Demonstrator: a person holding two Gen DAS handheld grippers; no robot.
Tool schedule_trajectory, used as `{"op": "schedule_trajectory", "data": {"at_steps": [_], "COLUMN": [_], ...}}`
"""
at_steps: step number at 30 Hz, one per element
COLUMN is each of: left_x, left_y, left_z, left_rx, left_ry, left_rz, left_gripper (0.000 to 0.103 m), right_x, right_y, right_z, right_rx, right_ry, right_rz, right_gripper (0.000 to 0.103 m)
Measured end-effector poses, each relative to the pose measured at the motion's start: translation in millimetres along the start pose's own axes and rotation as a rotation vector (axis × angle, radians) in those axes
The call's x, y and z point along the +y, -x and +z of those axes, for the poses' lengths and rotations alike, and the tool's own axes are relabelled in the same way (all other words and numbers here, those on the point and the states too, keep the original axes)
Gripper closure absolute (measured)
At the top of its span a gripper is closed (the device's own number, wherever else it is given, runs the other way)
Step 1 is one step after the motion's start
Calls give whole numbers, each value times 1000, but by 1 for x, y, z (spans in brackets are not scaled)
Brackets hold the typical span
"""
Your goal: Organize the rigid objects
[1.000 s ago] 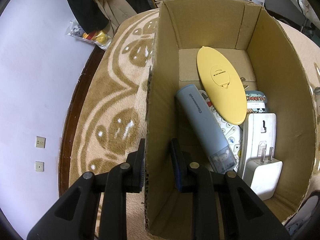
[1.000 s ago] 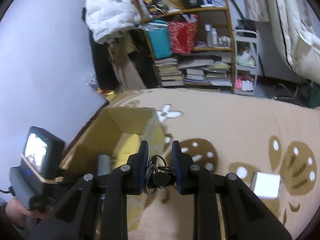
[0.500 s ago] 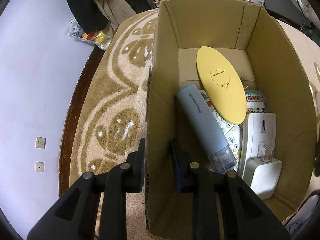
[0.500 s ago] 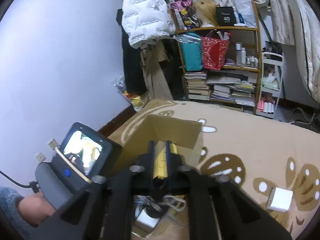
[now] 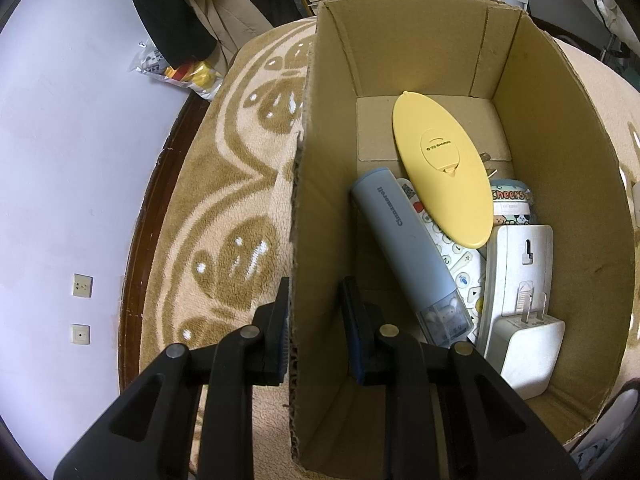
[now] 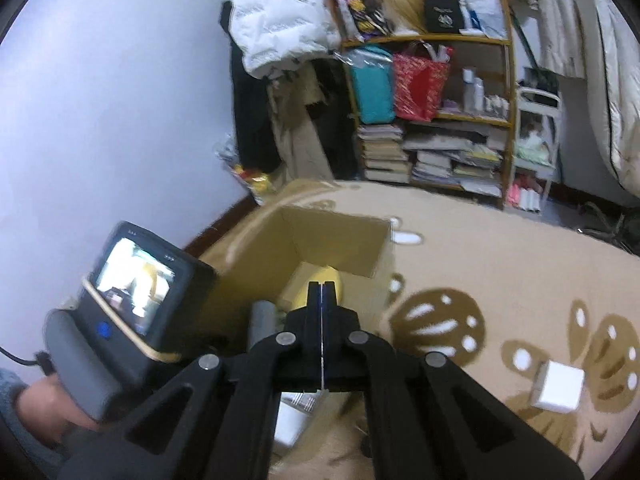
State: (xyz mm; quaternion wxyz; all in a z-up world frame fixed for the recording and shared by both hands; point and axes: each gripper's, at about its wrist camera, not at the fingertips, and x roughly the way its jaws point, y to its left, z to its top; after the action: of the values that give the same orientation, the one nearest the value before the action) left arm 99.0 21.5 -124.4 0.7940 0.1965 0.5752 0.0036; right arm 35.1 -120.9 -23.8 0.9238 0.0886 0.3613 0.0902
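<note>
An open cardboard box point(image 5: 560, 160) stands on the patterned carpet. In it lie a yellow oval case point(image 5: 440, 176), a pale blue tube point(image 5: 404, 248), a white remote point(image 5: 456, 264), a printed tin point(image 5: 510, 204) and a white charger point(image 5: 524, 344) with its plug prongs up. My left gripper point(image 5: 316, 312) is open and straddles the box's left wall, one finger outside and one inside. My right gripper point(image 6: 321, 288) is shut with nothing in it, raised over the near end of the box point(image 6: 332, 240). A white cube point(image 6: 558, 386) sits on the carpet to the right.
In the right wrist view a hand point(image 6: 44, 404) holds the left gripper's screen unit point(image 6: 136, 292) beside the box. A cluttered bookshelf point(image 6: 432, 120) and hanging coats point(image 6: 280, 32) stand behind. A snack bag point(image 5: 180, 68) lies at the carpet's edge by the wall.
One second ago my right gripper held a black coiled cable near the box. Its fingers have since come fully together and the cable is out of them. The left gripper has stayed put.
</note>
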Motion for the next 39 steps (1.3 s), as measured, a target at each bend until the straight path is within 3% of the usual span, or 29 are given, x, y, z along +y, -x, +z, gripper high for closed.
{"op": "schedule_trajectory", "data": {"at_steps": [3, 4, 5, 14, 25, 29, 30, 33, 35, 39], "left_x": [0, 0, 0, -1, -2, -2, -2, -2, -3, -4], "left_y": [0, 0, 0, -1, -1, -2, -2, -2, -2, -1], "left_z": [-1, -1, -1, -2, -3, -3, -3, -3, -2, -2], "left_rx": [-1, -1, 0, 0, 0, 0, 0, 0, 0, -1], "left_ry": [-1, -1, -1, -4, -5, -5, -6, -5, -4, -9], "left_rz": [-1, -1, -1, 2, 1, 2, 3, 2, 2, 8], "left_gripper": [80, 80, 80, 80, 80, 79, 79, 79, 79, 79], "right_x": [-20, -27, -35, -75, -77, -71, -68, -57, -55, -57], "right_y": [-7, -9, -11, -34, -67, -78, -82, -88, -82, -75], "right_z": [-10, -15, -19, -55, -86, -93, -96, -100, -98, -94], "right_rx": [49, 64, 78, 251, 393, 425, 442, 456, 432, 396], "right_ry": [-65, -89, -117, -216, -224, -199, -183, -86, -87, -100], "right_rz": [-43, -56, -64, -130, -145, -134, -140, -213, -236, -220], "right_gripper": [77, 62, 55, 52, 51, 43, 43, 58, 76, 83]}}
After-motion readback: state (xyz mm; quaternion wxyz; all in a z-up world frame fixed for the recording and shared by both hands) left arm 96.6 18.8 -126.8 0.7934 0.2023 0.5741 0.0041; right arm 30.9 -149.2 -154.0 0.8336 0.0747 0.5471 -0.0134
